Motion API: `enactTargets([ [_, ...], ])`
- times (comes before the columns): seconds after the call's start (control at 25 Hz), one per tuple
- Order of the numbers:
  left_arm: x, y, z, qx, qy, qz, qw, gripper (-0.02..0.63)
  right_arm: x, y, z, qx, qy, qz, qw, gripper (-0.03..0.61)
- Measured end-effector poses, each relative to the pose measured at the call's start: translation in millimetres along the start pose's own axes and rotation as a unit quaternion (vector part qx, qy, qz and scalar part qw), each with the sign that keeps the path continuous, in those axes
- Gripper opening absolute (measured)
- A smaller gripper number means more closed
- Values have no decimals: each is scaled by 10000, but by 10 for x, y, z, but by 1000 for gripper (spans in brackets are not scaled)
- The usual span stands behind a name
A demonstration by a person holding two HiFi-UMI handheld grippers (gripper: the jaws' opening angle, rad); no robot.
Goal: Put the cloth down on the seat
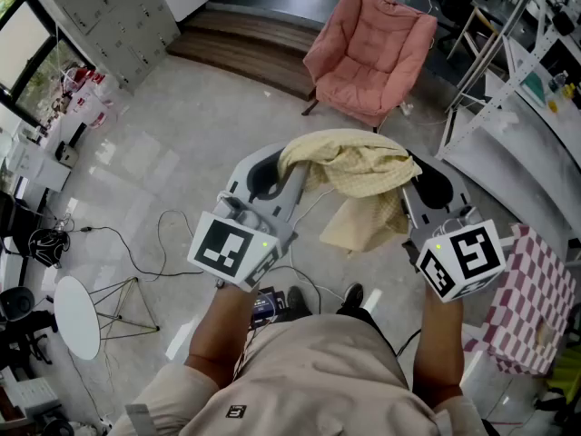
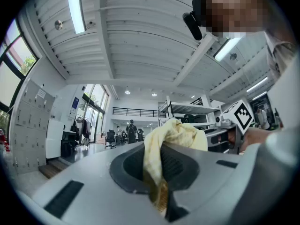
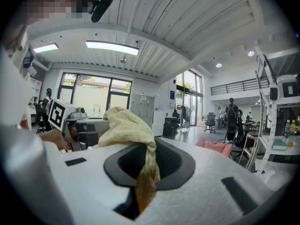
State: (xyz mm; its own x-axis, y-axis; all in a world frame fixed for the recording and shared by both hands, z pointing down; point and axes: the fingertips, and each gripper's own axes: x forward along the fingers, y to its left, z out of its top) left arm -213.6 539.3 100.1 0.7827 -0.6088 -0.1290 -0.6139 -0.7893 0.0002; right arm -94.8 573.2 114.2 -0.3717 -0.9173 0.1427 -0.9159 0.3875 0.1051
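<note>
The yellow cloth point(image 1: 359, 175) hangs in the air between the left gripper point(image 1: 270, 182) and the right gripper point(image 1: 425, 187), each clamped tight on one edge of it, and the pink armchair point(image 1: 372, 53) stands well ahead on the floor. To do this step well, I think the cloth should be carried over the seat and lowered until it rests there, and only then released from both sides together. No brand or writing can be read; the cubes carry only black-and-white square markers point(image 1: 225, 248).
</note>
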Motion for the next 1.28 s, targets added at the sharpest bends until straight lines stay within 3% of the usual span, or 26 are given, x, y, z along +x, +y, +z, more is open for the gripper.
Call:
enactTargets([
  [0.8,-7,631,-145,-41,54,-126,9999,29,630,147,7,-70,81,-130,9999,37],
  [1.04,240,805,-274,-24,185,-19,9998,29,934,-89,-75,43,100,7,9999,37],
  [1.28,681,965,-405,45,291,348,9990,29,1275,-501,-192,167,30,342,9993,37],
])
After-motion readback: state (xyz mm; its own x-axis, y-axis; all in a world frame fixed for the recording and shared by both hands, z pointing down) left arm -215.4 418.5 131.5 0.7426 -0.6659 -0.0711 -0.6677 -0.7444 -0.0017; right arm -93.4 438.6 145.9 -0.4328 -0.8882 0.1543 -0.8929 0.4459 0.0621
